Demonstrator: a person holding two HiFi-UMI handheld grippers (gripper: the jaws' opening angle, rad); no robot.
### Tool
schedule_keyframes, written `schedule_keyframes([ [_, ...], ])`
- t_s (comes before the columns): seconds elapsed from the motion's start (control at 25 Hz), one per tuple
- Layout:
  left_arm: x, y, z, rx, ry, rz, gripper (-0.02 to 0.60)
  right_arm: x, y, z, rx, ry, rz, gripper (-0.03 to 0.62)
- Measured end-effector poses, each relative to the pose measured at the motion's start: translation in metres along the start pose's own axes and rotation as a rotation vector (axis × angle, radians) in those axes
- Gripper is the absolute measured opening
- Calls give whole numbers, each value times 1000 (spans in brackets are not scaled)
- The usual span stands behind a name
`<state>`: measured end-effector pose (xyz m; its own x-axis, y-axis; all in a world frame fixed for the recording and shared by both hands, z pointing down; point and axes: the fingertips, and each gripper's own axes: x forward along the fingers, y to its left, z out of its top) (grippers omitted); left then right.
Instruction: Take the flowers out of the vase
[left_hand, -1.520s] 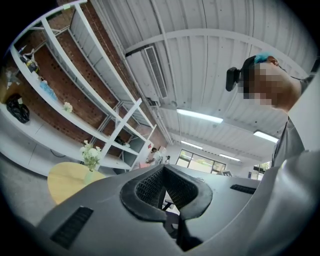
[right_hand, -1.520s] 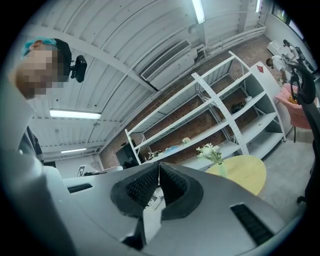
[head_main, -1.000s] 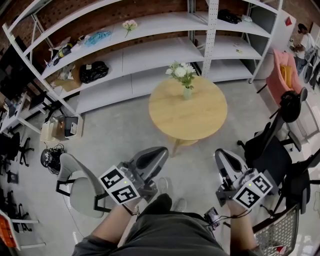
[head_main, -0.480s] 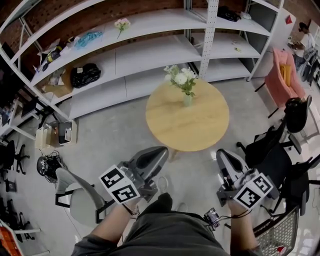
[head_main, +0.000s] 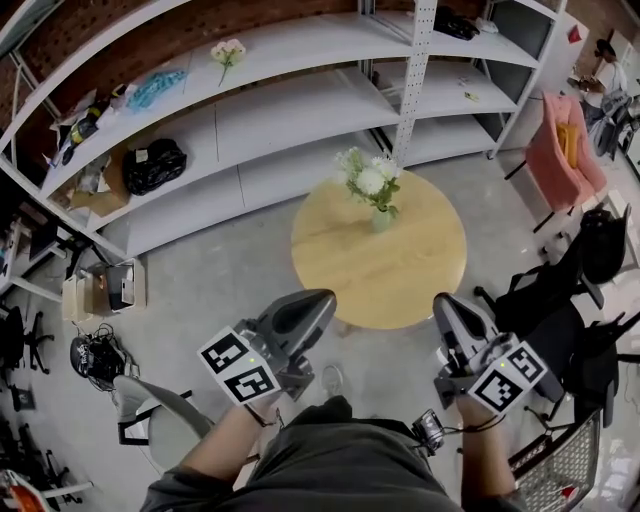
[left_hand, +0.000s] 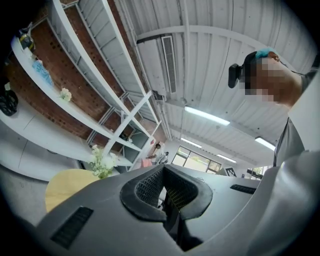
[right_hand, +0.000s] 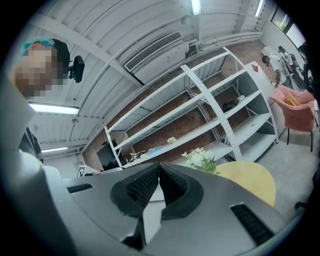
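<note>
A bunch of white flowers (head_main: 370, 180) stands upright in a small pale green vase (head_main: 381, 219) on the far part of a round wooden table (head_main: 400, 280). My left gripper (head_main: 318, 302) and right gripper (head_main: 445, 308) are held side by side short of the table's near edge, both shut and empty. In the left gripper view the jaws (left_hand: 164, 172) are pressed together, with the flowers (left_hand: 102, 160) and table (left_hand: 65, 187) far off at the left. In the right gripper view the shut jaws (right_hand: 159, 170) point toward the flowers (right_hand: 201, 159) and table (right_hand: 252, 182).
Long white shelving (head_main: 280, 110) stands behind the table, holding a black bag (head_main: 152, 165) and another flower stem (head_main: 227, 52). A grey chair (head_main: 160, 420) is at lower left. Black office chairs (head_main: 560, 310) and a pink armchair (head_main: 565, 150) stand at the right, with a wire basket (head_main: 565, 465) beside them.
The table and flowers have come nearer and sit lower in the head view, as the person carries both grippers toward them. Both grippers stay shut.
</note>
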<state>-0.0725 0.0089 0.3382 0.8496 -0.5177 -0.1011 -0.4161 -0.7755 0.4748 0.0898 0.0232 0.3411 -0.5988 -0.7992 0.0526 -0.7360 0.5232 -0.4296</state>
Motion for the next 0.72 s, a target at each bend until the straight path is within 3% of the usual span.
schedule_keyframes([
  [0.32,15,37,17,-4,21,-40,6,36,-11,12,-4,-12,-48,14],
  [0.72,32,72,18,-24,53,-27,6,67,-29,20,16,-6,-62,14],
])
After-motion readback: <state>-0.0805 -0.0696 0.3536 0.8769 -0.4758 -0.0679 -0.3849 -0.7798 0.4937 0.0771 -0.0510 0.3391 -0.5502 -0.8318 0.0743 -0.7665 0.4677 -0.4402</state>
